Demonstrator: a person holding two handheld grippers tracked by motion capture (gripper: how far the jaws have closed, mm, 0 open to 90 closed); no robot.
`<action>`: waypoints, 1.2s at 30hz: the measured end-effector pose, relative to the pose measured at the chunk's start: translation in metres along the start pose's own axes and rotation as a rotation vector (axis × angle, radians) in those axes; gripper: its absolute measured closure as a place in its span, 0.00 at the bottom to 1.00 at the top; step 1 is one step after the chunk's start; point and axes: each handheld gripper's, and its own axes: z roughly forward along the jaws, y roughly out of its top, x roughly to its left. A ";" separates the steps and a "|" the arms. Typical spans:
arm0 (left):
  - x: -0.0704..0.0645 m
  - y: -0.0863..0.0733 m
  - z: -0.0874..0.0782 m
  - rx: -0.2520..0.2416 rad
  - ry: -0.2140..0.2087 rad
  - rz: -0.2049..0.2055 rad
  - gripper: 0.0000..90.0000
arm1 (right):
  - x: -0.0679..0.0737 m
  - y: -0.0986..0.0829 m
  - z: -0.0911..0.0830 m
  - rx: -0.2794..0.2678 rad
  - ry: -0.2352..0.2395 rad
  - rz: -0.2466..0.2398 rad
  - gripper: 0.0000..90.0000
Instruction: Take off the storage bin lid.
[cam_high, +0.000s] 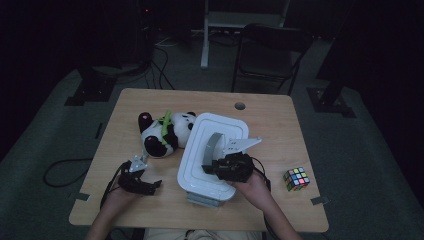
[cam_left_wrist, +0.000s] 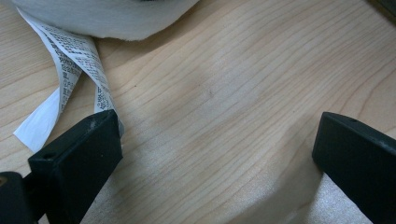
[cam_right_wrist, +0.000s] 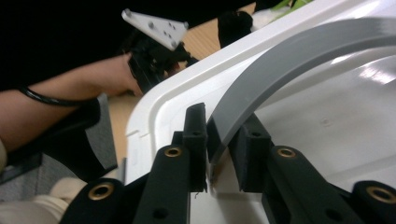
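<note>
While my right gripper (cam_right_wrist: 219, 154) has its fingers clamped on the grey handle (cam_right_wrist: 299, 56) of the white box (cam_high: 212, 150) at mid tabletop (cam_high: 280, 125), my left gripper (cam_left_wrist: 215, 158) rests spread wide beside the panda (cam_high: 162, 132)

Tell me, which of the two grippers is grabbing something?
The right gripper: its jaws pinch the box's grey handle. The left gripper is wide open over bare table.

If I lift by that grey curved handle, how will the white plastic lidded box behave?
The right gripper pinches the grey curved handle near one end, so the white plastic lidded box will probably tilt. Its moulded shell looks stiff, not floppy. The glossy lid seems slippery, so the thin handle could slide between the jaws.
</note>
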 end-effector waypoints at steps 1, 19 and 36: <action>0.000 0.000 0.000 0.000 0.000 0.000 0.02 | 0.000 0.001 -0.001 -0.003 0.007 0.002 0.88; 0.000 0.000 0.000 0.000 0.000 0.000 0.02 | -0.018 0.021 -0.033 -0.112 -0.047 0.030 0.96; 0.000 0.000 0.000 0.001 -0.001 0.000 0.02 | -0.067 0.041 -0.060 -0.207 -0.206 0.058 0.96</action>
